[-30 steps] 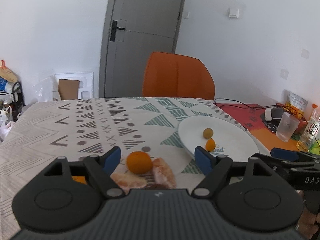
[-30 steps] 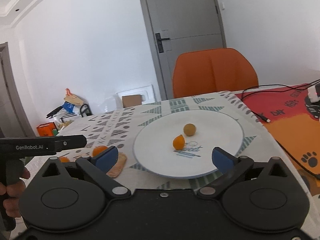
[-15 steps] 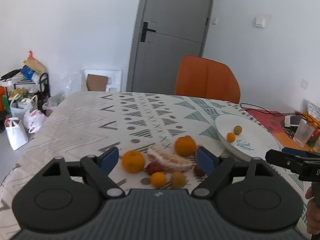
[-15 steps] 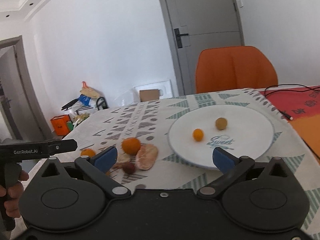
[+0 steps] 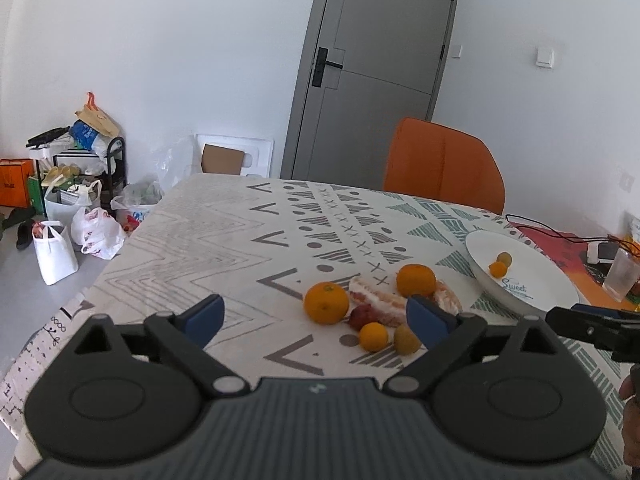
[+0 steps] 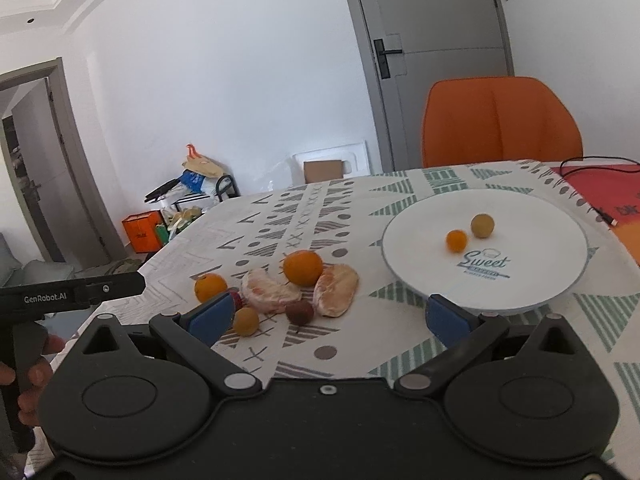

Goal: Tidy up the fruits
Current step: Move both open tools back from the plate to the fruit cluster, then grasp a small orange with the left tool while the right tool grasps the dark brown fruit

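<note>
Clearly, plate (image 6: 532, 280) reads "Sweet".

bright, even daylight | soft shadows | fisheye warp at edges | sharp

- The round white plate (image 6: 532, 276) sits on the patterned tablecloth (image 6: 304, 216), right of the fruit pile.
- A small orange kumquat (image 6: 456, 240) and a small yellow-green fruit (image 6: 482, 225) lie side by side in it.
- The orange plastic chair (image 6: 500, 120) stands behind the table.

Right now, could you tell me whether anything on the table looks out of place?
Yes: two peeled pomelo segments lie bare on the tablecloth among loose fruit, while the plate holds only two small fruits.
</note>
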Available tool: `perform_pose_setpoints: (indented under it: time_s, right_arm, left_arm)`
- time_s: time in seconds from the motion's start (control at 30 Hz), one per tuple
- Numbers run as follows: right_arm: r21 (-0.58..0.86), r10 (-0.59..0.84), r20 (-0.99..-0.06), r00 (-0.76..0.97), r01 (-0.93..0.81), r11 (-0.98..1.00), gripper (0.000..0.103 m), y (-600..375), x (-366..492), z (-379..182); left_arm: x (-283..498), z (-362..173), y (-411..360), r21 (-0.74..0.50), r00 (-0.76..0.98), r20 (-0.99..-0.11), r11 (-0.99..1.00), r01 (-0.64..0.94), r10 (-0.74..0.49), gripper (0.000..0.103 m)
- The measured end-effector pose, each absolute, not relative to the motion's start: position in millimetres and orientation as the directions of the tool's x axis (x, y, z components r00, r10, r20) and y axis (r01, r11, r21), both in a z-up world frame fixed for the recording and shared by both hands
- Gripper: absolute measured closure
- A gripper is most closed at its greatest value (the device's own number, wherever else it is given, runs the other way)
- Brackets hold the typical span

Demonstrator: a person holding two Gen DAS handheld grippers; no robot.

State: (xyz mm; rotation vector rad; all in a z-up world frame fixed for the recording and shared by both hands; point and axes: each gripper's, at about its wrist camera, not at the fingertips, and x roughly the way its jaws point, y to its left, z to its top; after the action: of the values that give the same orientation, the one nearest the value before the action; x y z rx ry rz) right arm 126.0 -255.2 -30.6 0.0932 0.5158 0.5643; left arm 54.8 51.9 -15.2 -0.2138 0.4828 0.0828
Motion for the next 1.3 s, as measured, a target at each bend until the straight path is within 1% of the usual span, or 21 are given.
perform_pose_setpoints:
  time_s: [0.27, 0.47, 0.53, 0.7, 0.83, 0.93, 1.07, 1.13, 1.27, 1.3]
  right_arm:
    - [0.23, 0.548, -0.457, 0.701, -0.502, 0.833, 0.001, -247, 127, -36]
    - [0.224, 0.549, -0.475, 0.687, -0.51, 0.831, 0.013, -241, 132, -42]
    - [0.224, 0.552, -0.483, 0.68, -0.513, 0.829, 0.021, -239, 134, -44]
    - [0.226, 0.56, -0.503, 0.658, -0.526, 0.82, 0.034, -232, 141, -50]
    - [0.235, 0.562, -0.524, 0.64, -0.525, 0.818, 0.049, -227, 149, -55]
    - [0.246, 0.565, -0.536, 0.627, -0.525, 0.815, 0.056, -224, 156, -59]
    - [0.251, 0.568, -0.549, 0.614, -0.527, 0.812, 0.058, -219, 162, -63]
    - [0.252, 0.568, -0.556, 0.606, -0.528, 0.811, 0.061, -216, 166, -65]
    - [0.253, 0.571, -0.567, 0.594, -0.534, 0.807, 0.063, -211, 171, -67]
    - [0.252, 0.571, -0.569, 0.592, -0.536, 0.806, 0.065, -210, 173, -67]
  left_arm:
    - [54, -24, 57, -0.198, 0.874, -0.485, 0.972, -0.124, 0.013, 0.007]
    - [62, -27, 57, -0.206, 0.874, -0.486, 0.971, -0.125, 0.009, 0.007]
    - [65, -28, 55, -0.211, 0.874, -0.486, 0.97, -0.123, 0.005, 0.008]
    - [74, -36, 47, -0.21, 0.868, -0.496, 0.973, -0.099, -0.019, 0.01]
    - [81, -41, 44, -0.224, 0.862, -0.505, 0.971, -0.084, -0.042, 0.021]
    - [86, -43, 41, -0.237, 0.86, -0.506, 0.969, -0.075, -0.057, 0.029]
    - [94, -48, 39, -0.251, 0.852, -0.517, 0.966, -0.067, -0.076, 0.04]
    - [97, -51, 39, -0.26, 0.848, -0.523, 0.963, -0.066, -0.083, 0.043]
    - [102, -55, 36, -0.271, 0.84, -0.532, 0.961, -0.05, -0.106, 0.048]
    - [103, -57, 35, -0.273, 0.838, -0.534, 0.961, -0.047, -0.111, 0.049]
